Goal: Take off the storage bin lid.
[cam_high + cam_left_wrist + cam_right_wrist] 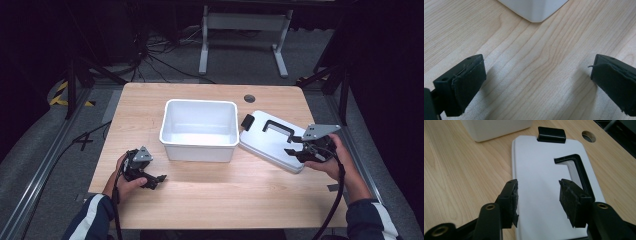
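Jaws gape on left gripper point(154, 181) and right gripper point(296, 148), over unmarked white lid point(544, 182).

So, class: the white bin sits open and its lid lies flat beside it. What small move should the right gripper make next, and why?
Probably shift the right gripper toward the black handle and close on it. Its jaws stand open over the flat lid, gripping nothing, and the handle is the raised part they could close around. The bin has no lid on, and the left gripper rests open on the table.
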